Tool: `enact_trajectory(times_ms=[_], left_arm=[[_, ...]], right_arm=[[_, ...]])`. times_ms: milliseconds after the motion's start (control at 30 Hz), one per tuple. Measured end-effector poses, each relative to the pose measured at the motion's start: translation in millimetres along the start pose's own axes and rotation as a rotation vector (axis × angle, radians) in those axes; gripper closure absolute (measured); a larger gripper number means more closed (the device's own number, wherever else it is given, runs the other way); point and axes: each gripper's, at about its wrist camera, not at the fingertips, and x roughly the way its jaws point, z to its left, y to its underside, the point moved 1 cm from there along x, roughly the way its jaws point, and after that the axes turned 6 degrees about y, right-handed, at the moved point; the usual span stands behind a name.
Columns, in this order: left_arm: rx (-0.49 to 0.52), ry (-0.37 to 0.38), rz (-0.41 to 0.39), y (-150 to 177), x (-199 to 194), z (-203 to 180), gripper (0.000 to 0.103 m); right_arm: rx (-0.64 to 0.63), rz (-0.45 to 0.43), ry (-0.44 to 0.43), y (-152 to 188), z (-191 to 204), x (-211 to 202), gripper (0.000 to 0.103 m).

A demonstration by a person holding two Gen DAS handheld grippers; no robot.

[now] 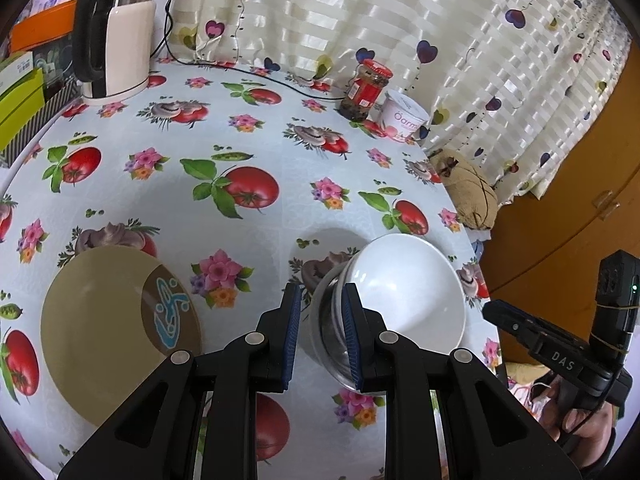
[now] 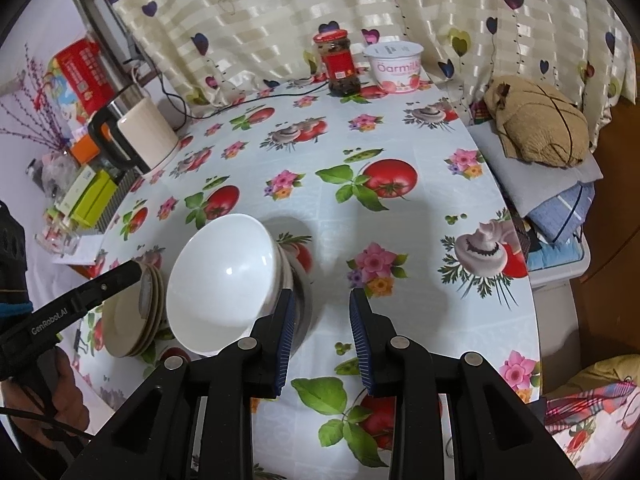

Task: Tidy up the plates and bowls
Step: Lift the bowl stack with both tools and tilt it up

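Tan plates (image 2: 132,316): sitting stacked at left, seemingly done. Left gripper (image 1: 322,332): jaws slightly apart, gripping nothing, metal bowl's rim showing between them. White bowl (image 2: 224,280): resting nested in steel bowl (image 1: 330,332), centre. Right gripper (image 2: 322,340): hovering empty beside, jaws apart. Little appears to be remaining.

Both cams ride on the grippers, tilted steeply down and sitting close over the near edge of the table (image 1: 256,128). The left wrist view looks toward the far right corner, the right wrist view toward the far edge. Both catch the white bowl (image 1: 416,284) (image 2: 224,280), jar (image 1: 366,90) (image 2: 338,62) and kettle (image 1: 120,36) (image 2: 140,136).
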Motion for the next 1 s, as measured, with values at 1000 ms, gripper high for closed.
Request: enact_trajectory(times_ms=[1000], left_arm=[[-0.016,0.002,0.08,17.9,23.3,19.6,0.081]], right_arm=[[0.044,0.052,-0.048,16.0,-12.2,21.8,0.075]])
